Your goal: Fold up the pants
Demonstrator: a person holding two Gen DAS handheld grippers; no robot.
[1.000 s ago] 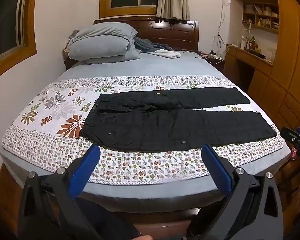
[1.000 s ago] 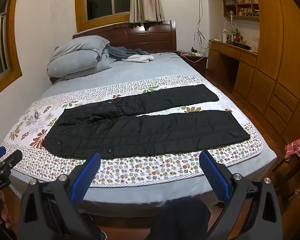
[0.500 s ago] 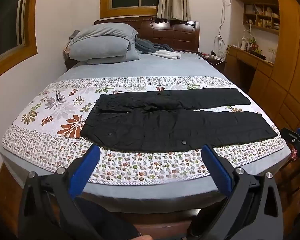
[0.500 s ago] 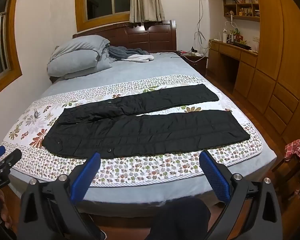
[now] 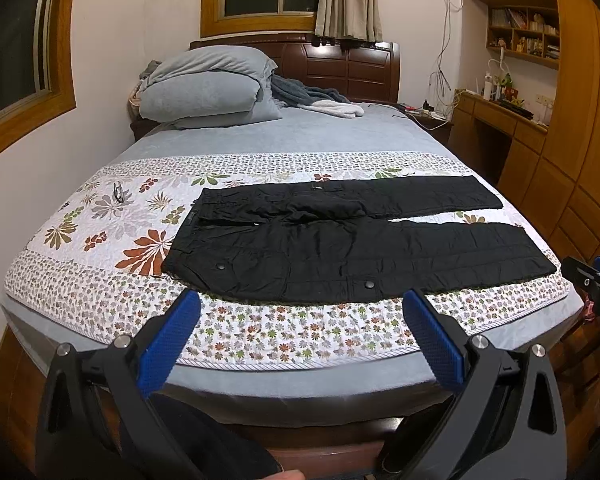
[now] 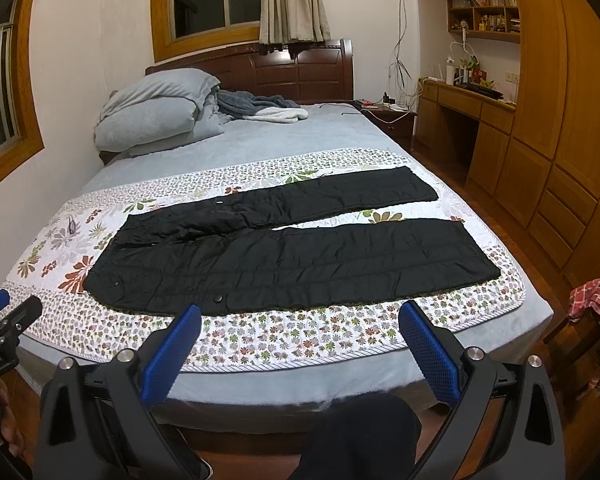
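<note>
My left claw [image 5: 300,320] and right claw [image 6: 300,320] both gape wide and empty at 6 o'clock, held back off the bed [image 5: 300,384] so I can see everything. Past them, toward 12, the pants [image 5: 340,252] lie flat on the quilt [image 5: 100,216], legs spread toward 3, ready for folding.

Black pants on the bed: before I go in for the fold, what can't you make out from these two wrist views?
- black pants: underside and any back pockets, hidden against the floral quilt, both views.
- Waistband label: too small to read, left wrist view.
- small dark item on the quilt: too small to identify.
- Bed's near edge and floor: blocked by the open left gripper and open right gripper.
- desk clutter: too small, distorted.
</note>
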